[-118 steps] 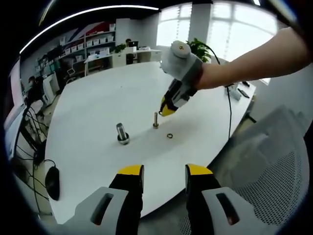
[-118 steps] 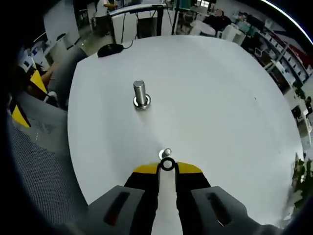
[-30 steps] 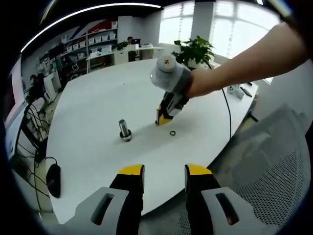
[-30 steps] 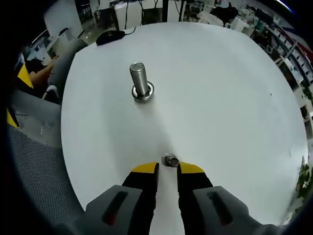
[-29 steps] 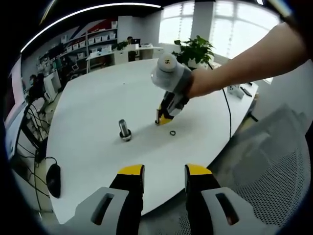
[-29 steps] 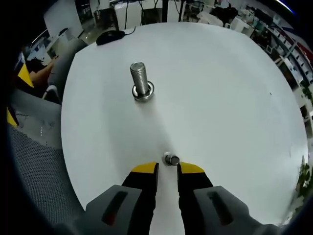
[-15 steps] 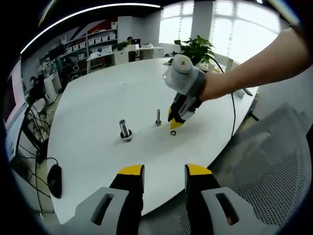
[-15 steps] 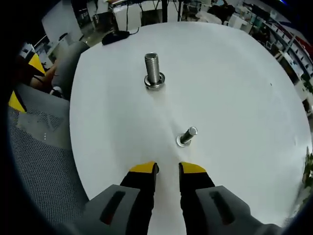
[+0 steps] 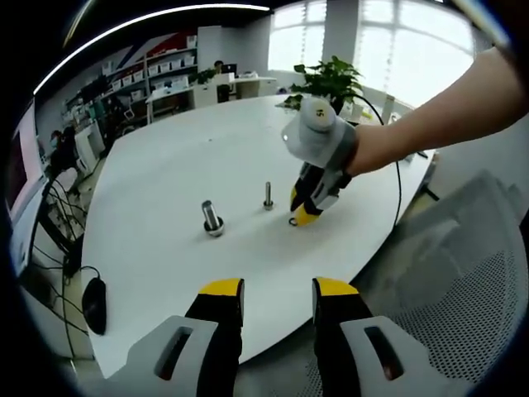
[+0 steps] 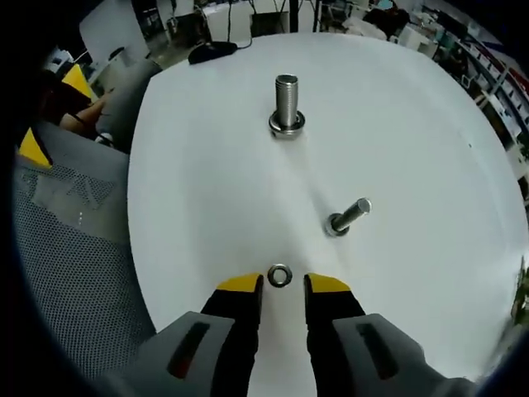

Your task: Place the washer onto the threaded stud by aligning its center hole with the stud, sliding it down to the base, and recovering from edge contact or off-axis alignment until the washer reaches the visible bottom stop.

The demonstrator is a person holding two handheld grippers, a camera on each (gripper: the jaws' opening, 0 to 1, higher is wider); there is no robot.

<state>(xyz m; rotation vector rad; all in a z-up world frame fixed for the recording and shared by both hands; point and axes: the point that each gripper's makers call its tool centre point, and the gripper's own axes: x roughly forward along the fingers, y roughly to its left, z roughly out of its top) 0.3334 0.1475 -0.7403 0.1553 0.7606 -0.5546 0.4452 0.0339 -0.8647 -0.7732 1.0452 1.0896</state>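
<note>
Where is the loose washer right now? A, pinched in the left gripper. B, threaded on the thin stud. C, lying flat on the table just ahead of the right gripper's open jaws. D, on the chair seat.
C: the washer lies flat on the white table just ahead of the right gripper, whose jaws stand apart, away from the thin stud.

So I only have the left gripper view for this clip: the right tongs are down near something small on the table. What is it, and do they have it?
Observer: In the right gripper view it is a loose washer lying flat on the white table, just ahead of the right tongs. Their tips are open on either side of it, not holding it.
Operator: And the slim stud, anything on it?
Observer: A washer at its base; the slim stud leans right in that view.
Operator: The thick one?
Observer: The thick stud stands upright, further off, ringed by a washer at its foot.
</note>
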